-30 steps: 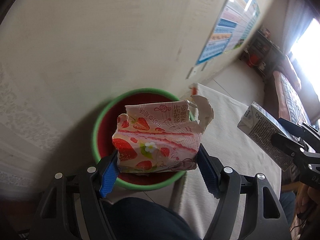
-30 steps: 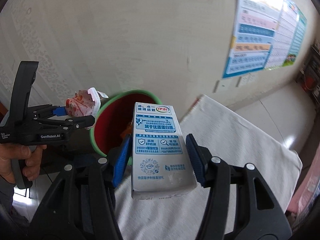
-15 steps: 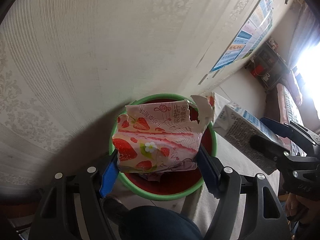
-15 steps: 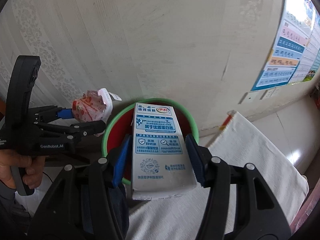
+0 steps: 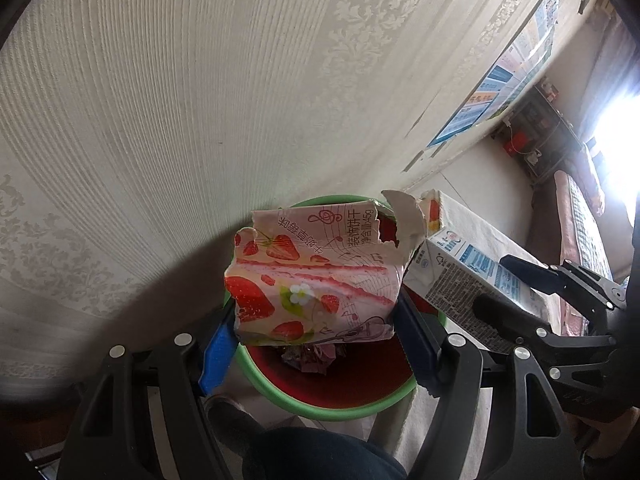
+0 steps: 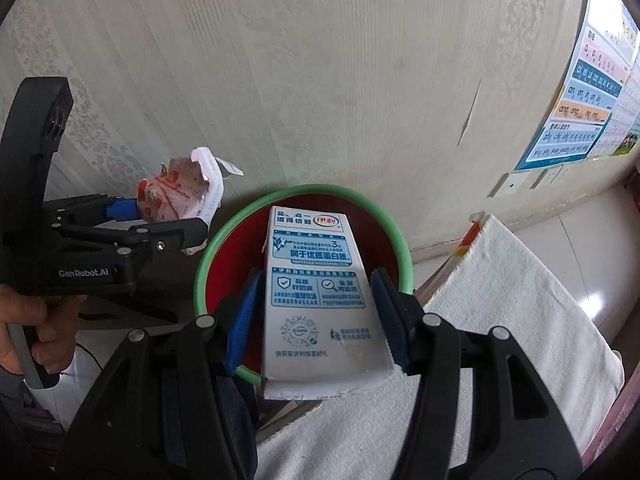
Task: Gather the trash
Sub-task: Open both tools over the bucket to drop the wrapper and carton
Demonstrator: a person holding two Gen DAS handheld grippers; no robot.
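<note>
The left claw [image 5: 316, 320] is gripping the strawberry wrapper [image 5: 316, 276] and the right claw [image 6: 316, 316] the milk carton [image 6: 316, 300], both positioned above the bin [image 6: 224, 240] at 12 o'clock for release.

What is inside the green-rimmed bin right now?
In the left wrist view, crumpled purplish wrappers lie on the red floor of the bin. The strawberry biscuit box and the milk carton, each held above it, hide most of the inside.

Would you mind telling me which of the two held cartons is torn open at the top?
The strawberry-printed biscuit box in the left tongs: its top edge is ragged. The blue-and-white milk carton in the right tongs looks intact.
</note>
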